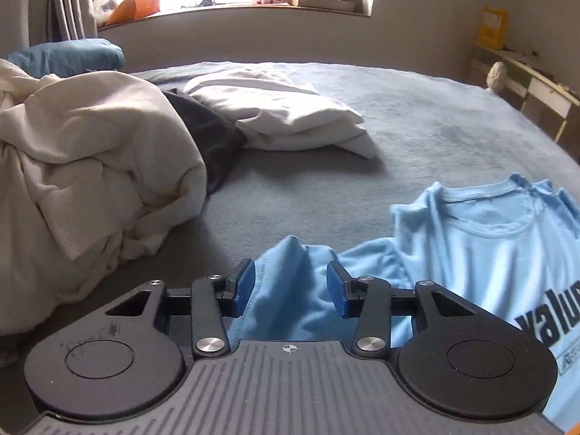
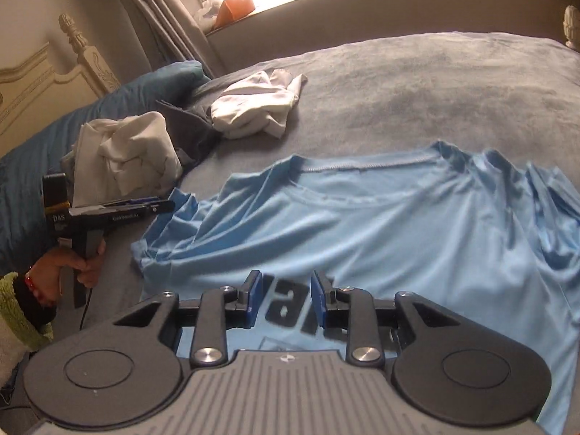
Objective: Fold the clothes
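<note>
Left gripper [image 1: 291,286] is hovering low, jaws standing apart. Right gripper [image 2: 286,299] is likewise gaping. A hand [image 2: 70,266] is gripping the left handle.

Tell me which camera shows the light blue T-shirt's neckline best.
The right wrist view: the T-shirt lies spread across the frame, its neckline visible from shoulder to shoulder. The left wrist view shows the neckline squeezed toward the right edge.

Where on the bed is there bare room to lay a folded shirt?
The grey bedspread is bare beyond the light blue T-shirt collar, right of the white folded clothes. It is crowded toward the cream clothes pile and blue pillow.
</note>
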